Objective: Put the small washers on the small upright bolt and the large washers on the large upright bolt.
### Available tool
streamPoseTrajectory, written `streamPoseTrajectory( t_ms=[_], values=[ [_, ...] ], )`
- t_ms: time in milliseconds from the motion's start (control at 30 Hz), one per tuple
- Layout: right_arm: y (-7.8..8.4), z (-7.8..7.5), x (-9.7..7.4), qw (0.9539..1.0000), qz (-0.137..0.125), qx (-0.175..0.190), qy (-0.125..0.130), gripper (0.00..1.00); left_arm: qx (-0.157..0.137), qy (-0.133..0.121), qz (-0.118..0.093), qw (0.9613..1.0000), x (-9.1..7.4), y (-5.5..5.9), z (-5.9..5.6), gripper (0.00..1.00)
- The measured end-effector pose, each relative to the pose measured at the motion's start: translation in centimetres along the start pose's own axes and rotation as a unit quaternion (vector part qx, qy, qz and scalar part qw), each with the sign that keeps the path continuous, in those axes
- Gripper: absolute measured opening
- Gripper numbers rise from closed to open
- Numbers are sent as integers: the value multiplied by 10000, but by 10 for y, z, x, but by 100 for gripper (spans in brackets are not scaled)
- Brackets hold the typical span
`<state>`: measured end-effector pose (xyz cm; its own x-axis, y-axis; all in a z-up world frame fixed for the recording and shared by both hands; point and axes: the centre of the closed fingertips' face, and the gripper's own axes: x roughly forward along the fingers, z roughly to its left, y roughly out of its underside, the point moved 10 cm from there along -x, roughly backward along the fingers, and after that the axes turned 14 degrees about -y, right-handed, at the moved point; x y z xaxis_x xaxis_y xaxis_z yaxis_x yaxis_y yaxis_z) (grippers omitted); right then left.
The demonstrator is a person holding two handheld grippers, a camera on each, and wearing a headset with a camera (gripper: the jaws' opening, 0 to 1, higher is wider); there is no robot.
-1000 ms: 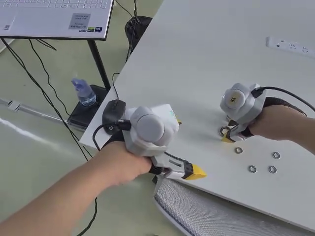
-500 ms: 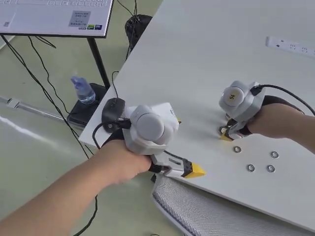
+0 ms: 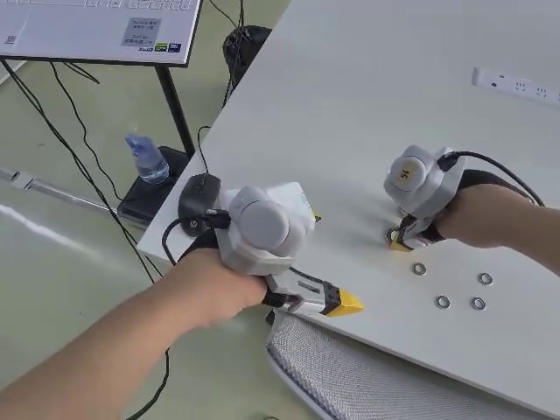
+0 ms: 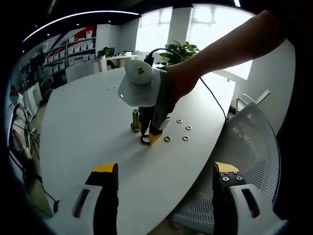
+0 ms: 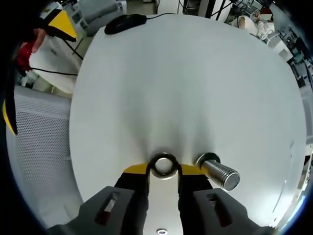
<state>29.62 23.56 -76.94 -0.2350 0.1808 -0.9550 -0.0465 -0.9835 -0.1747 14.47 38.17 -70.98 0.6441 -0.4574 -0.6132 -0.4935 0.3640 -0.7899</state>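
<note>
Jaws of the right gripper (image 5: 164, 169) pinch a washer (image 5: 164, 157) by its rim, down at the table (image 5: 186, 73), just beside an upright bolt (image 5: 219, 174). The left gripper (image 4: 165, 169) has its jaws spread, off the table edge. The thin ring may slip, or snag the threads if tilted. Four loose washers (image 3: 443, 302) lie near; nothing blocks the bolt.

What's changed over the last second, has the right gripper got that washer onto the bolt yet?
Almost nothing, and no. The right gripper stays shut on the washer, low beside the upright bolt; it edged barely leftward in the head view, little more than the camera's own shift. The left gripper stays open near the table edge, and the four loose washers lie as before.
</note>
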Motion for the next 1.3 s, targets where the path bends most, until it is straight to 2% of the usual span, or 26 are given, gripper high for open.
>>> streamPoseTrajectory(
  t_ms=[433, 700, 1000, 1300],
  values=[
    [2, -4, -1, 9999, -114, 68, -26, 19, -19, -40, 54, 10000, -1, 0, 0, 76],
    [1, -3, 0, 10000, -11, -9, 5, 20, -31, -65, 49, 10000, -2, 3, -1, 76],
    [3, -2, -2, 10000, -19, 68, -64, 20, -38, -59, 73, 9999, -4, 6, -1, 75],
    [8, 3, -10, 9998, 10, 157, -105, 20, 7, -43, 21, 10000, -5, 1, -1, 75]
  ],
)
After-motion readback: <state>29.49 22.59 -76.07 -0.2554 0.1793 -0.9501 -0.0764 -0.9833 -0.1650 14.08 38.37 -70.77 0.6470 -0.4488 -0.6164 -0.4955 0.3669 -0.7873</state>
